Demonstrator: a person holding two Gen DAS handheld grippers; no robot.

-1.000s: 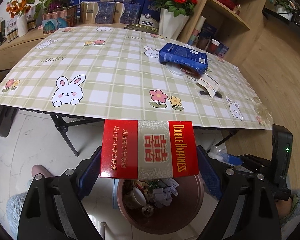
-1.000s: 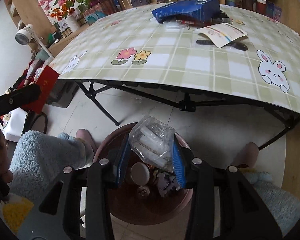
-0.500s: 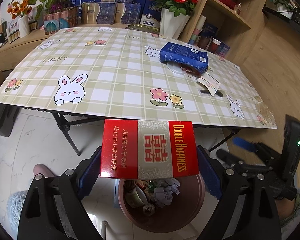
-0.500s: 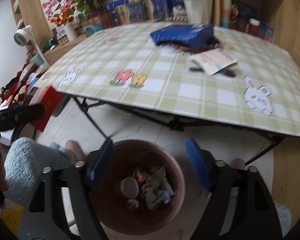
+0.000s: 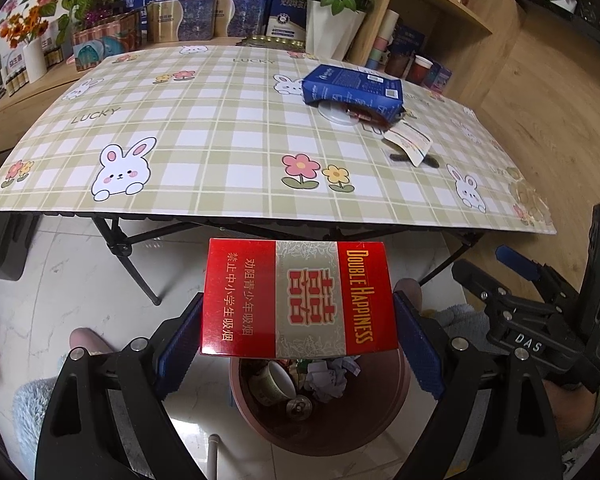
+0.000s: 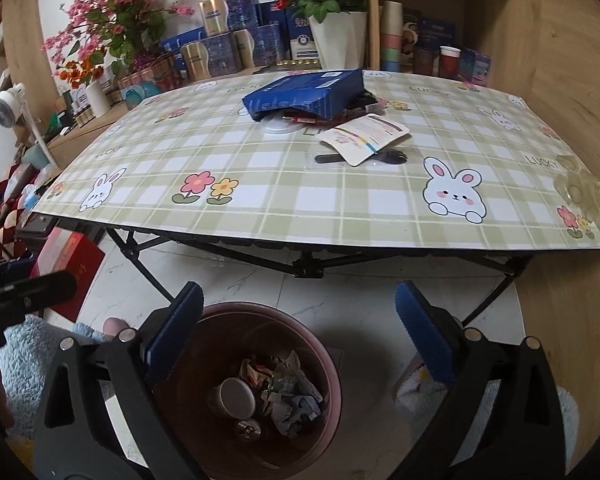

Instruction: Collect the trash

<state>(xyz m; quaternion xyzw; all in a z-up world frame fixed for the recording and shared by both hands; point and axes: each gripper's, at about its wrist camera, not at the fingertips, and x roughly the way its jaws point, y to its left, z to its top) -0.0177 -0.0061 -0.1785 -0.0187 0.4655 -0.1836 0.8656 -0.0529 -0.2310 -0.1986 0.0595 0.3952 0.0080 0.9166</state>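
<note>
A flat red cigarette carton hangs level above the brown bin of crumpled paper and a cup, while a blue packet and a white sachet lie on the checked counter.

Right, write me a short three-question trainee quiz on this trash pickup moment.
1. True or false: the red cigarette box already lies inside the trash bin.
2. What does the right gripper hold? A) a plastic bag B) nothing C) a paper cup
3. Fill in: the blue carton on the table partly covers a white ____.

Key
1. False. The left gripper holds it between its fingers, above the bin.
2. B. Its fingers are spreading apart with nothing between them.
3. Lid.
</note>
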